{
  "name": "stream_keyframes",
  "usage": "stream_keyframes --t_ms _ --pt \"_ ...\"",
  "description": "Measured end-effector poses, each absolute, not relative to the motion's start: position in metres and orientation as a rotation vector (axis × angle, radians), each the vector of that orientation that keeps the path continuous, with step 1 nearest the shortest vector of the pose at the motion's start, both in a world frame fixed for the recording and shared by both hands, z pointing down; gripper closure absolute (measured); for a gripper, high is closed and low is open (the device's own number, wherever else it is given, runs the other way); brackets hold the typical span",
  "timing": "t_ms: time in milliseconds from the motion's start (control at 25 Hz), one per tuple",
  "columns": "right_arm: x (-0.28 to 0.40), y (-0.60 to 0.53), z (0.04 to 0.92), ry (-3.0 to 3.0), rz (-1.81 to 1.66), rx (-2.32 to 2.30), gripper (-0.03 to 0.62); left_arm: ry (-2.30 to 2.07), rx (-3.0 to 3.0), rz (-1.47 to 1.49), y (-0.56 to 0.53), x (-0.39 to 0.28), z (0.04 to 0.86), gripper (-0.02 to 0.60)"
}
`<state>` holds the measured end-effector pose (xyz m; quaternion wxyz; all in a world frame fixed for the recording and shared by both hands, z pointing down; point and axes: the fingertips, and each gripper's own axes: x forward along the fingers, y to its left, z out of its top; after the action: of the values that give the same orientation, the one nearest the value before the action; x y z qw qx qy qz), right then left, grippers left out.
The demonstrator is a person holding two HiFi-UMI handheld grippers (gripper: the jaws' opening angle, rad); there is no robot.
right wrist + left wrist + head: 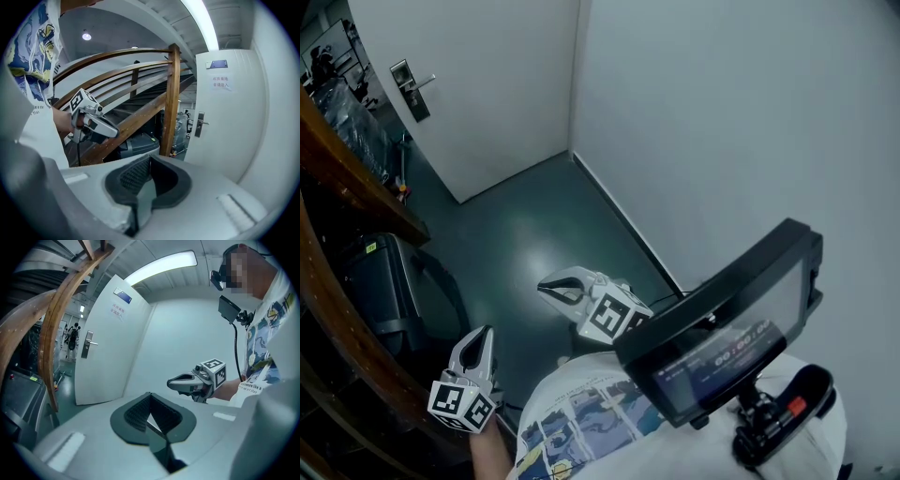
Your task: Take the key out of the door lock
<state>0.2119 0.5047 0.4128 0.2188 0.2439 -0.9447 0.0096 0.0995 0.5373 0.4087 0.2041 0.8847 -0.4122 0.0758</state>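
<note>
The white door [478,84] stands at the far end of the corridor, its metal handle plate [412,89] at the left edge. The same plate shows small in the left gripper view [87,344] and in the right gripper view [200,124]. A key is too small to make out. My left gripper [481,332] is low at the left, well short of the door, shut with nothing in it [150,414]. My right gripper [544,286] is ahead of it and to its right, also far from the door, pads together and empty [149,177].
A curved wooden stair rail [342,183] runs along the left, with a dark case [382,281] below it. A pale wall [722,131] closes the right side. Green floor [534,225] leads to the door. A chest-mounted screen [722,328] covers the lower right.
</note>
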Motion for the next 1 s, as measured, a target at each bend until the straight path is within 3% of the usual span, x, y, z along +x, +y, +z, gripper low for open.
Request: stream_keyframes --t_ms 1000 --pt "0.210 0.273 0.435 -2.713 0.028 0.437 0.569 -1.492 2.319 0.200 0.311 0.092 0.389 0.572"
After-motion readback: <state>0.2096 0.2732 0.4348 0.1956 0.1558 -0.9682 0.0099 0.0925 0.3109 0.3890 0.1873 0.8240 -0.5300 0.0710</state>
